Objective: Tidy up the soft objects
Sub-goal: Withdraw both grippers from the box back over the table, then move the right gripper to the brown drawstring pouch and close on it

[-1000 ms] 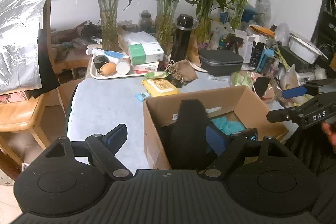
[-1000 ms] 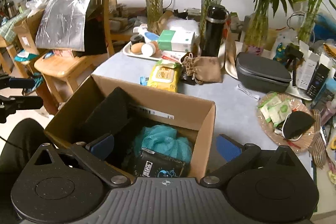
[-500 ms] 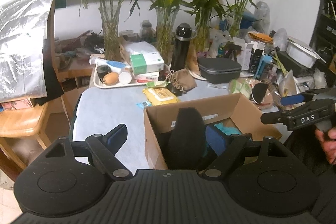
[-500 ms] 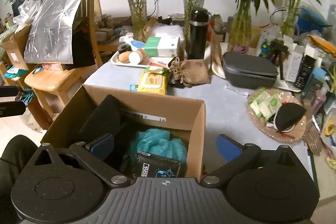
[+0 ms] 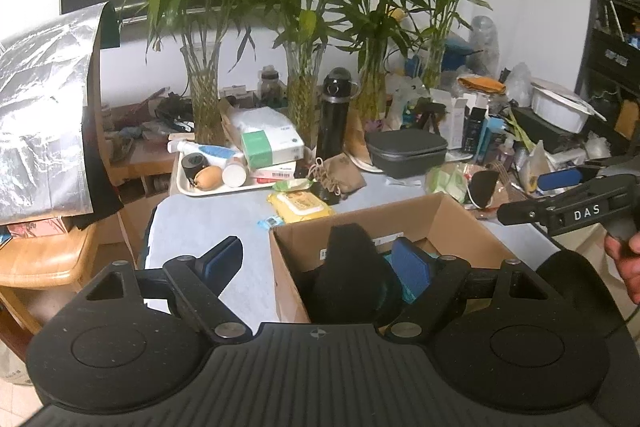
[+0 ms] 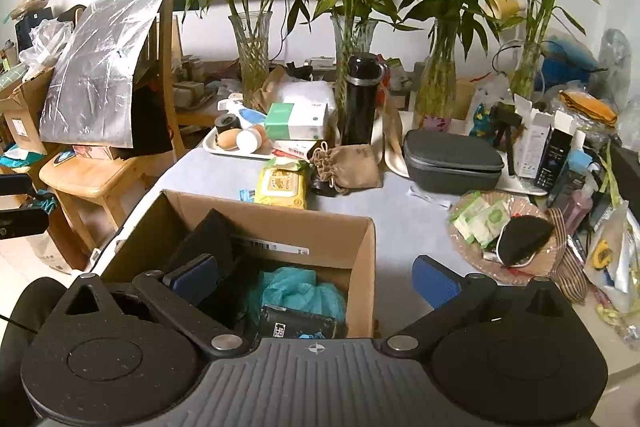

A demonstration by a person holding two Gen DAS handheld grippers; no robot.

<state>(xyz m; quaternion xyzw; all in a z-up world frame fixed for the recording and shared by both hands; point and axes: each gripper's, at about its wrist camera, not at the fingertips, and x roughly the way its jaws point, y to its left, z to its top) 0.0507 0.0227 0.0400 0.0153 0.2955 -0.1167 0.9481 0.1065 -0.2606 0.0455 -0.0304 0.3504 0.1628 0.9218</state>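
Note:
An open cardboard box stands at the near edge of the grey table. In it lie a black soft pad, a teal mesh puff and a black printed pack. My left gripper hovers open above the box's left wall, holding nothing. Over the box's right wall my right gripper is also open and empty; the left wrist view shows it at the right edge, held by a hand. A yellow wipes pack and a brown drawstring pouch lie beyond the box.
Behind the box stand a white tray of small items, a black bottle, a grey case and several glass vases of bamboo. A woven plate with packets and a black mask sits right. A wooden chair stands left.
Both grippers have lifted and drawn back from the box, which now sits lower and smaller in each view. Jaws stay as wide as before.

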